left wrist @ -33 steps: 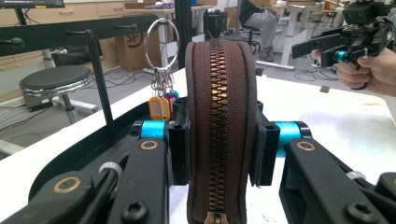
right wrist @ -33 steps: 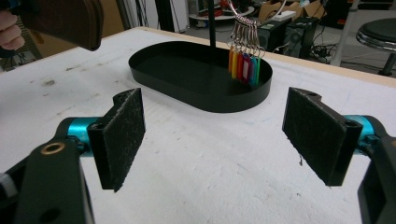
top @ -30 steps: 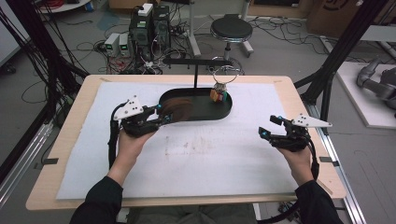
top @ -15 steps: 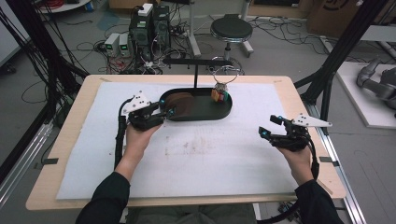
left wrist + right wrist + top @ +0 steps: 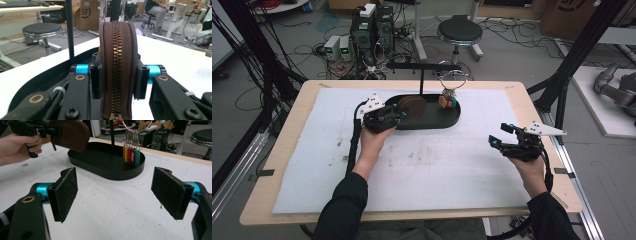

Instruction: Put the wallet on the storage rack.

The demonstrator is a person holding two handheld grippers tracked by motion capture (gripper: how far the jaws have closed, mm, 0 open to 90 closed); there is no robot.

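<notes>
Left gripper (image 5: 401, 115) moved toward 1 o'clock, now over black tray (image 5: 432, 123), pinching brown zip pouch (image 5: 117, 67). Right gripper (image 5: 117, 195) unmoved, jaws spread, empty.

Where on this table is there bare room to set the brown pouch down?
The white mat lies bare between the two hands, and also left of the black tray. The tray's right end is crowded by hanging key tags.

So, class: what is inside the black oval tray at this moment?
In the black oval tray a thin post rises, and coloured key tags hang into it from a ring. The left gripper holds a brown zipped pouch over its left end, hiding the floor beneath.
</notes>
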